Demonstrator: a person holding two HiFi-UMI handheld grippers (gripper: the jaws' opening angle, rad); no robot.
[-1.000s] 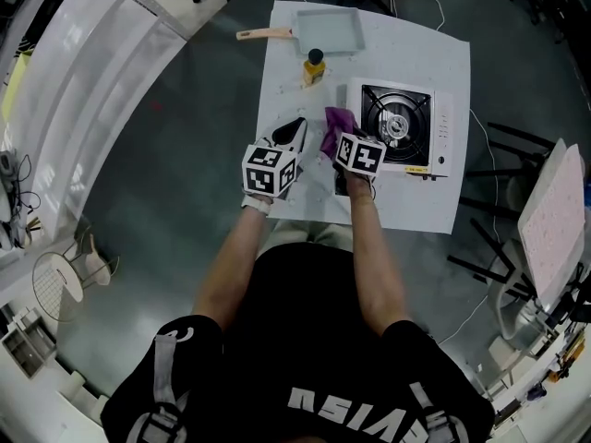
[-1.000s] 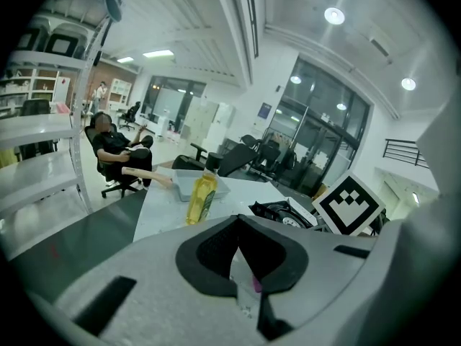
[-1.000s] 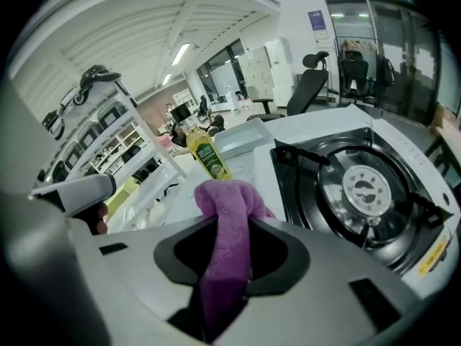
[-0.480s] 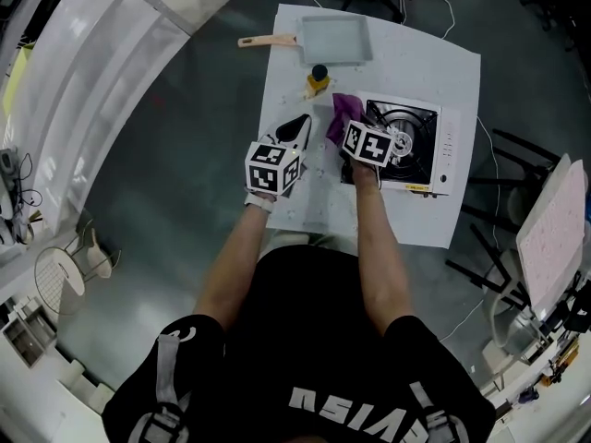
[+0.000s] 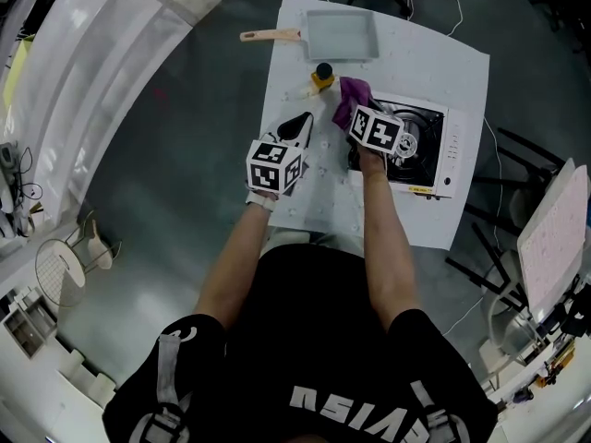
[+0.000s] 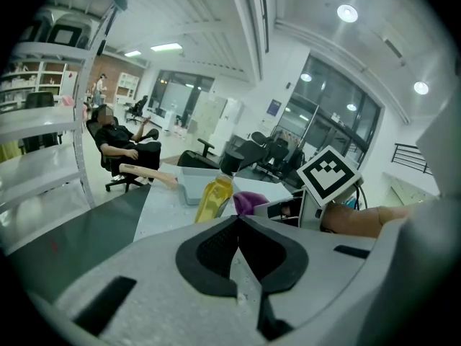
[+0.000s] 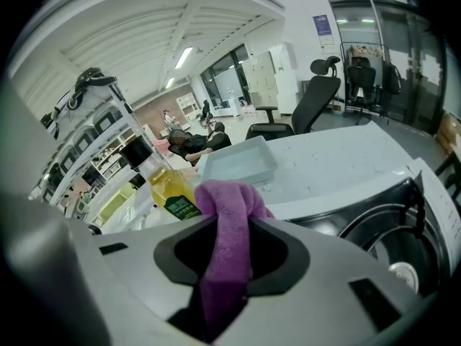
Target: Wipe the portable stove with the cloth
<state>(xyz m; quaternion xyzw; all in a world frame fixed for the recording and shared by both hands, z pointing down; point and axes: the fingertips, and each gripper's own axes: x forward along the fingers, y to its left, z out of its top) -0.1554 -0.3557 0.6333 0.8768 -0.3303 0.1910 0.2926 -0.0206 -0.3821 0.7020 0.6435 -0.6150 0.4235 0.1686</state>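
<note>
Once the right gripper [image 5: 356,113], clenched on the purple cloth [image 5: 350,95], had carried it across the surface [image 5: 462,63] to the left edge of the stove [image 5: 436,148] (left gripper [image 5: 297,129] clenched, empty), wiping seemed about to start.

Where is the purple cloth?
Head view: the purple cloth is held in the right gripper at the left edge of the stove, beside the bottle.

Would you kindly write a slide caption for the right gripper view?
Right claw clamping the purple cloth, with the portable stove just ahead.
</note>
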